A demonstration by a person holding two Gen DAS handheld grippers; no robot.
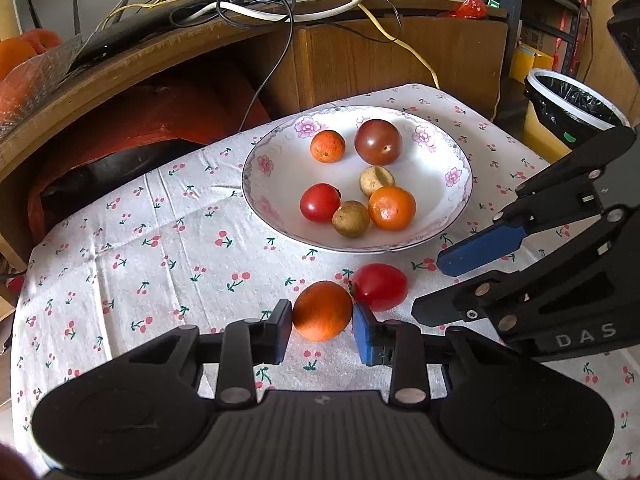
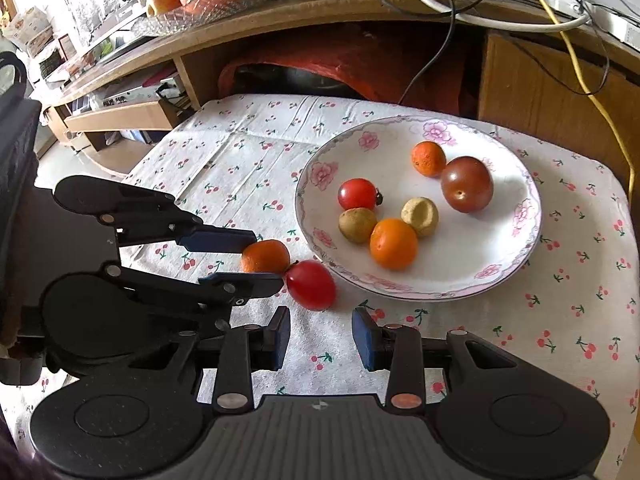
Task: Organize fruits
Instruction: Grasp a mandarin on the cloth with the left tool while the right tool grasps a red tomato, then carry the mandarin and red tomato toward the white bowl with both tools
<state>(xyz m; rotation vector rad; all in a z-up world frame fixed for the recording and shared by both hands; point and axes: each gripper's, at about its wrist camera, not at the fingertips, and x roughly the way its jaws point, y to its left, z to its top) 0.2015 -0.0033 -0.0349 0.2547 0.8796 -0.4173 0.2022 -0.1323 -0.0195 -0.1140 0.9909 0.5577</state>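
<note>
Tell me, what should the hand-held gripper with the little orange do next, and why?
Probably squeeze a bit tighter, then lift. The left hand-held gripper has its pads on either side of the small orange, which sits on the cloth against a red tomato. Six other fruits are already in the plate, so it likely goes there next.

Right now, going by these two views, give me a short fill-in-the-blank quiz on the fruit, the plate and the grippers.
1. The left gripper has its fingers on either side of the ____ on the cloth.
2. The plate holds ____ fruits.
3. The red tomato touching that fruit lies ____ the plate.
4. The right gripper holds ____.

Missing words: orange; six; outside; nothing
</note>
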